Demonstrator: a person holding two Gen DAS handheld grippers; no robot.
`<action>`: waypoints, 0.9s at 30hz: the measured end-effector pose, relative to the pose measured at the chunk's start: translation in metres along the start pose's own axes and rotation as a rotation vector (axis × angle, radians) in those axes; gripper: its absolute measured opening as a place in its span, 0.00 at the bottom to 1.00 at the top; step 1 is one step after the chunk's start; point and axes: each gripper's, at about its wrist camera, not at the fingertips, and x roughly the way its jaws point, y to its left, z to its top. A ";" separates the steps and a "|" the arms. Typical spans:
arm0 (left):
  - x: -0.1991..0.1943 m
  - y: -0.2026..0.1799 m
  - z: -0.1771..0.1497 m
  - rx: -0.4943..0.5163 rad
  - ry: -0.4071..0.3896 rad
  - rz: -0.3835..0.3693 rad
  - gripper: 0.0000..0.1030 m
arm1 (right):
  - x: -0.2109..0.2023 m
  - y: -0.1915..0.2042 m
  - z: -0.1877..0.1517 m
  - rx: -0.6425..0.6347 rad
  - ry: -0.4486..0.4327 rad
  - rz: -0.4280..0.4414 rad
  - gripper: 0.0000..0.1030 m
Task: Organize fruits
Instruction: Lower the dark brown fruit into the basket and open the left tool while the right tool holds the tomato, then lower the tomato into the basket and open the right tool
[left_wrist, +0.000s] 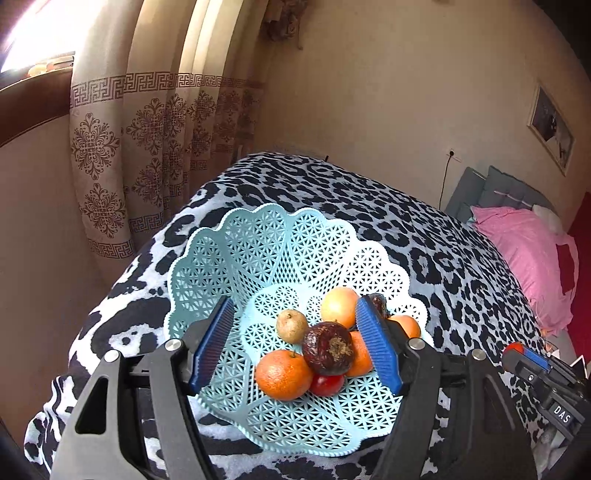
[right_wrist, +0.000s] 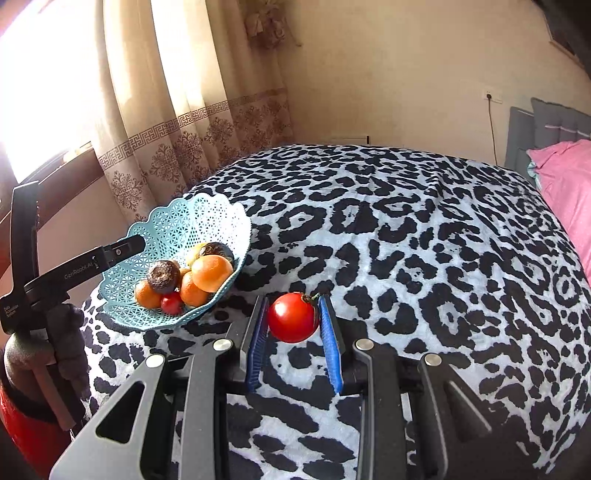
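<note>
A leopard-print blanket covers the bed beside a curtain. The basket holds oranges, dark fruits and a small tomato. The left gripper is spread over it. The right gripper pinches a tomato near the basket.

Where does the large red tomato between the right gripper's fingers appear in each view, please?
Left wrist view: only a sliver of the large red tomato shows at the far right edge, at the right gripper's tip.
Right wrist view: the tomato sits at lower centre between the blue pads.
Shared landmark: the light blue lattice basket of fruit.
</note>
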 end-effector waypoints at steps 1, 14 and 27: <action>-0.002 0.003 0.001 0.002 -0.008 0.014 0.73 | 0.001 0.004 0.001 -0.009 0.001 0.008 0.27; -0.020 0.013 0.010 0.030 -0.092 0.105 0.91 | 0.032 0.074 0.016 -0.124 0.039 0.145 0.27; -0.017 0.018 0.010 0.026 -0.091 0.132 0.91 | 0.062 0.100 0.012 -0.163 0.097 0.171 0.28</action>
